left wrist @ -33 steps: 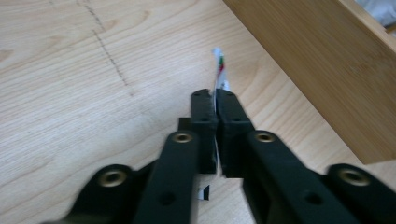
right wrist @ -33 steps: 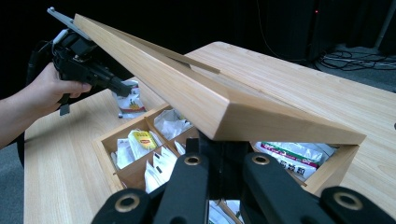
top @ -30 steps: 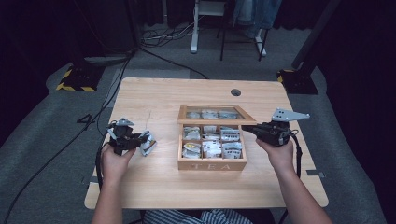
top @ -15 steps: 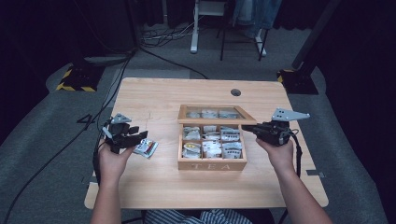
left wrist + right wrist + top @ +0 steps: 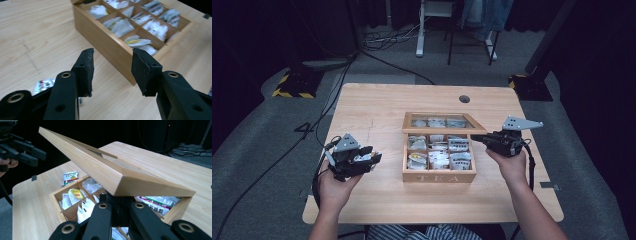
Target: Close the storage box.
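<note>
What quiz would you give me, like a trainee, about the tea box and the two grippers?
1. True or false: the right gripper holds up the hinged wooden lid of the light wooden tea box.
2. What is between the jaws of the left gripper? A: a tea bag. B: nothing. C: a spoon.
3. Where does the small white and green tea packet lie?

Key
1. True.
2. B. The jaws have just been opening and stand apart, with nothing between them.
3. On the pale wooden table, outside the box.
</note>
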Demonstrator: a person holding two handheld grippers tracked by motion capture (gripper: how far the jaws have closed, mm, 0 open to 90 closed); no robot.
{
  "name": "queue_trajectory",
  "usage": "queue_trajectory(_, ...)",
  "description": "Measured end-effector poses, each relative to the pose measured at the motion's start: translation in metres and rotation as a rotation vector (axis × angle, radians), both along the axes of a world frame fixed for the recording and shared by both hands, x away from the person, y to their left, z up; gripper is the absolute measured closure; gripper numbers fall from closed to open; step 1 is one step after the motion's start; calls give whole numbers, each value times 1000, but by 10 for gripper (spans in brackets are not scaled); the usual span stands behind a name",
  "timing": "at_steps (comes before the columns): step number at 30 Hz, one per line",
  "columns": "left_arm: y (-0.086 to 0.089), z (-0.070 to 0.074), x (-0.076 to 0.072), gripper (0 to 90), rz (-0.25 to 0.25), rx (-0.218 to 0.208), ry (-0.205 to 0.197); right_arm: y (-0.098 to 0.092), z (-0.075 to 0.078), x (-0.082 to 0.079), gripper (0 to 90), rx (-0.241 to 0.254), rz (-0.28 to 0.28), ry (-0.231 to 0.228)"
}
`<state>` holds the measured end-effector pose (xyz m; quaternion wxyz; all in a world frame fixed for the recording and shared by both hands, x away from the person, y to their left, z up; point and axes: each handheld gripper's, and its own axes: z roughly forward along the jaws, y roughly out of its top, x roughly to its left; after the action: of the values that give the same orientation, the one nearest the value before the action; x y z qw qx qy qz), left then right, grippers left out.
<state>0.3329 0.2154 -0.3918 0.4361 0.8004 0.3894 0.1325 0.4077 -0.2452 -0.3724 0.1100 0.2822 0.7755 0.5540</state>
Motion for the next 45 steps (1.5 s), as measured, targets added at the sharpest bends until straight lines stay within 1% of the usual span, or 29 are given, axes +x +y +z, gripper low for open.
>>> queue_trajectory(1,-3,-4,-4,531,-14,-15,6,0,0,0,900,0,0,1)
queue_trajectory(3,-8,-13,-7,530,-38,-16,4,-1,0,-1,900,-2,5,3)
queue_trajectory(4,-11,-16,-9,531,-49,-19,13,-1,0,-1,900,-5,7,4)
queue_trajectory(5,-16,-21,-11,531,-61,-13,10,-1,0,-1,900,-7,8,5)
queue_trajectory(8,-26,-29,-15,529,-91,27,-7,-2,1,-2,900,-16,13,8)
queue_trajectory(11,-31,-39,-18,525,-128,63,-42,-3,2,-5,900,-29,18,9)
queue_trajectory(12,-32,-43,-18,525,-132,77,-37,-3,2,-6,900,-31,20,10)
queue_trajectory(13,-33,-47,-19,527,-135,99,-38,-4,2,-7,900,-34,23,11)
queue_trajectory(15,-33,-53,-19,533,-144,127,-45,-5,2,-8,900,-44,29,20)
queue_trajectory(17,-32,-60,-20,537,-149,137,-42,-6,1,-9,900,-56,35,24)
queue_trajectory(19,-31,-66,-20,538,-150,134,-29,-6,1,-9,900,-68,41,33)
queue_trajectory(20,-31,-69,-19,542,-145,131,-13,-5,1,-10,900,-72,41,36)
queue_trajectory(21,-32,-72,-17,543,-148,129,14,-5,1,-10,900,-79,45,39)
queue_trajectory(24,-35,-80,-13,524,-139,165,66,-6,1,-10,900,-95,60,57)
queue_trajectory(25,-35,-83,-12,516,-135,181,78,-6,0,-10,900,-100,65,63)
queue_trajectory(27,-34,-87,-10,505,-125,193,102,-6,0,-9,900,-109,74,77)
queue_trajectory(28,-34,-89,-9,498,-121,192,107,-6,-1,-9,900,-119,77,85)
queue_trajectory(29,-34,-89,-8,489,-122,205,111,-6,-1,-9,900,-123,82,90)
queue_trajectory(30,-34,-91,-8,482,-119,207,111,-6,-2,-9,900,-132,87,94)
queue_trajectory(32,-34,-93,-7,476,-111,224,112,-6,-2,-8,900,-142,98,114)
queue_trajectory(33,-34,-95,-6,473,-114,231,123,-6,-2,-8,900,-149,101,116)
queue_trajectory(37,-34,-99,-4,460,-106,230,132,-4,-2,-9,900,-189,110,126)
queue_trajectory(38,-34,-99,-4,458,-109,231,135,-3,-2,-10,900,-212,112,127)
queue_trajectory(45,-32,-100,-3,450,-108,215,128,0,-3,-10,900,-291,140,164)
